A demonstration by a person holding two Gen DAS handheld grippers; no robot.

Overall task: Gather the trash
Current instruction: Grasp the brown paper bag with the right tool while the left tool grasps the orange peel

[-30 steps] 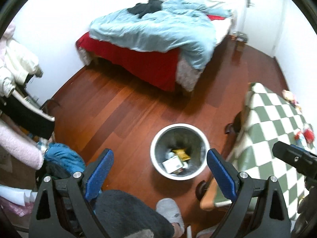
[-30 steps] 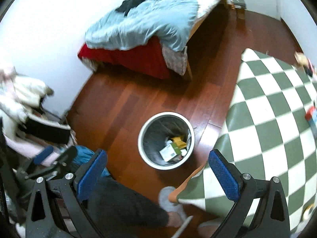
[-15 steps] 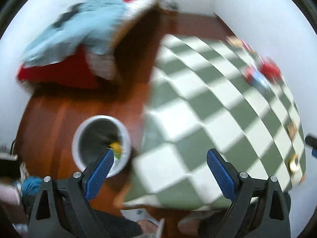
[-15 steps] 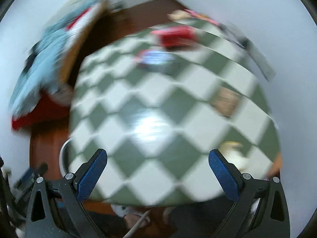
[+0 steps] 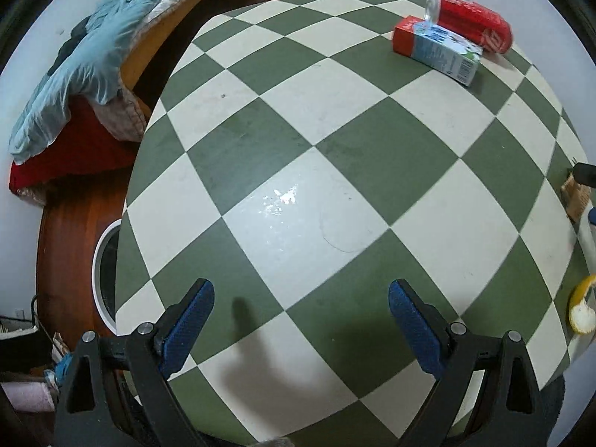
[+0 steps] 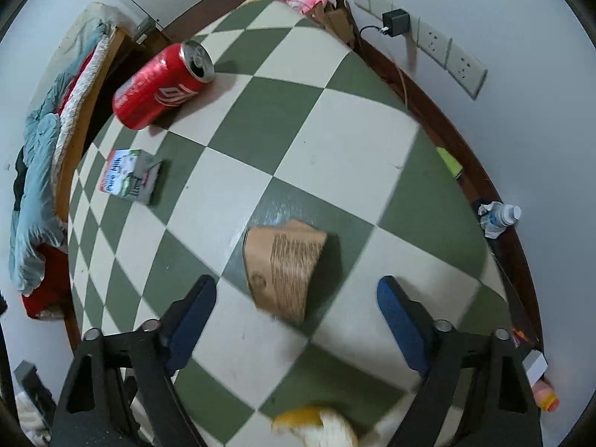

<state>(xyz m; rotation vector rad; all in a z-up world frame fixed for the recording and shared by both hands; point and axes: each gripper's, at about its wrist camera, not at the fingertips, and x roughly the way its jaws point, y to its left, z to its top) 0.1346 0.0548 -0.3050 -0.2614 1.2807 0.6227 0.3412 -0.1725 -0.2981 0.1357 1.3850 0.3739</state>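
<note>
On the green-and-cream checkered table [image 6: 354, 119] lie a red soda can [image 6: 160, 87], a small drink carton [image 6: 128, 175], a flattened brown cardboard sleeve [image 6: 283, 268] and orange peel [image 6: 316, 424]. My right gripper [image 6: 296, 309] points down over the sleeve. Its jaws are closing, with the sleeve's near end between the fingertips [image 6: 193, 313] and untouched. My left gripper [image 5: 300, 309] hangs open over bare table [image 5: 298, 171], nothing between its fingers. From the left wrist, the can [image 5: 469, 18] and carton [image 5: 437, 50] lie far right and the peel [image 5: 581, 309] at the right edge.
The white-rimmed trash bin [image 5: 100, 260] stands on the wood floor, half hidden under the table's left edge. A bed with a blue duvet [image 5: 82, 70] lies beyond. A crushed water bottle [image 6: 497, 218] lies by the wall. A charger [image 6: 396, 20] sits in a wall socket.
Both grippers swung from above the floor bin to above the table and came lower. The right jaws stand narrower than before. The left jaws are unchanged.
</note>
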